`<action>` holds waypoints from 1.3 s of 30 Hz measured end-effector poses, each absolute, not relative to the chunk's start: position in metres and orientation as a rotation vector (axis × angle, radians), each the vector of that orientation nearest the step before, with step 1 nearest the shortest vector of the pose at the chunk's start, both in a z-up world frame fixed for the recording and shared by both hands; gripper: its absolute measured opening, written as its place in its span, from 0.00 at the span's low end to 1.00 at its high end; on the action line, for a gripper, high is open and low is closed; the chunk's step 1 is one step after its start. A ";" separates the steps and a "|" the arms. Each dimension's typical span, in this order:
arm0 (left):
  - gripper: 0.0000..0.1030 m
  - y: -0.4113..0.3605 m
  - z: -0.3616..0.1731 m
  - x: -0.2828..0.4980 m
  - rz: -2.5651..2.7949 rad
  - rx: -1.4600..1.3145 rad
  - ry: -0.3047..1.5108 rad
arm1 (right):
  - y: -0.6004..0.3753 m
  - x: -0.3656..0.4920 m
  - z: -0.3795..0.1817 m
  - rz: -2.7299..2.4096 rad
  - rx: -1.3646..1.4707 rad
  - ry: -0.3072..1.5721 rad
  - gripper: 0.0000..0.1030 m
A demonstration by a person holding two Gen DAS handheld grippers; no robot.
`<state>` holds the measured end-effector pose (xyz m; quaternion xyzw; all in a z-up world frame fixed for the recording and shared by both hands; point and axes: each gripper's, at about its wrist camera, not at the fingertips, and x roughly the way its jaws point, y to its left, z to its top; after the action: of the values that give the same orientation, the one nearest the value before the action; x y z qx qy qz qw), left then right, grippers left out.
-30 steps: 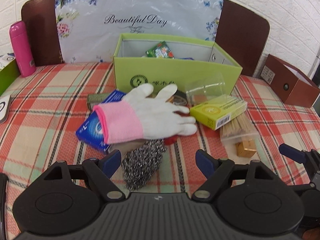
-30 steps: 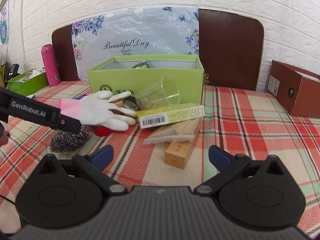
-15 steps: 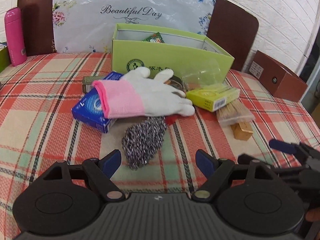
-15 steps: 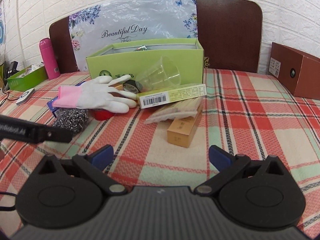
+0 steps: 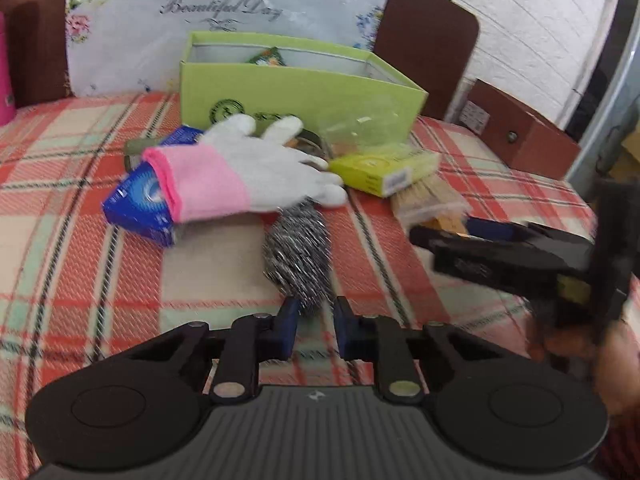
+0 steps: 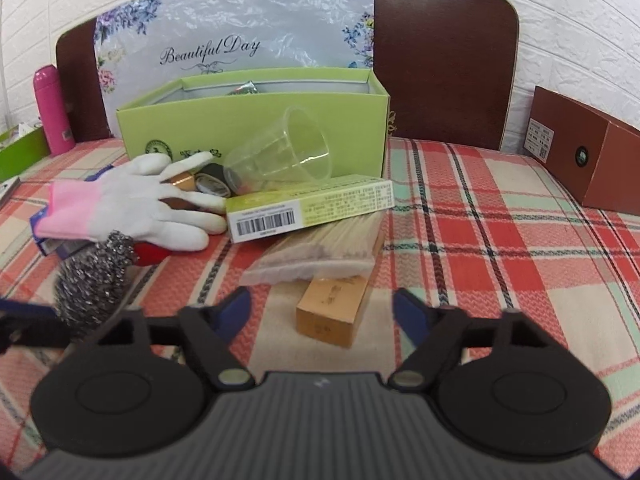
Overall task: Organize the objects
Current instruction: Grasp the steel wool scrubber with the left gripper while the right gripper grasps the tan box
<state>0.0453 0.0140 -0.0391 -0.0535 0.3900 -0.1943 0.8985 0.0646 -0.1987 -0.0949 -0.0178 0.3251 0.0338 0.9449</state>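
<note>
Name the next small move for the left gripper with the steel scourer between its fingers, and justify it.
Probably lift: the left gripper, jaws just closing, pinches the near end of the steel scourer, whose far end lies under the glove; the green box stands open behind.

One glove [image 6: 132, 204], one steel scourer [image 6: 94, 276], one clear cup [image 6: 280, 152], two green boxes [image 6: 248, 124], one brown box [image 6: 580, 152]

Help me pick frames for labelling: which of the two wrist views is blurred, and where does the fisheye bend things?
Left wrist view: motion-smeared overall, worst on the right gripper crossing at right; the "Beautiful Day" lettering is soft. Right wrist view: sharp, the barcode on the yellow-green box is crisp; the brick lines and plaid tablecloth bow toward the edges, and the corners are dark.
</note>
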 end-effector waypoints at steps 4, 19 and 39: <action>0.19 0.007 -0.041 0.041 -0.412 -0.092 0.812 | -0.209 0.053 -0.095 0.091 0.020 0.680 0.34; 0.57 -0.009 -0.035 0.080 -0.314 -0.093 0.739 | -0.205 -0.010 -0.084 0.189 0.019 0.714 0.43; 0.45 -0.023 -0.042 0.072 -0.357 -0.051 0.775 | -0.203 0.008 -0.090 0.154 0.012 0.722 0.43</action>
<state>0.0721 -0.0234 -0.0425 -0.0249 0.3757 -0.1731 0.9101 0.0076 -0.2026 -0.0898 0.0059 0.3531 0.0755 0.9325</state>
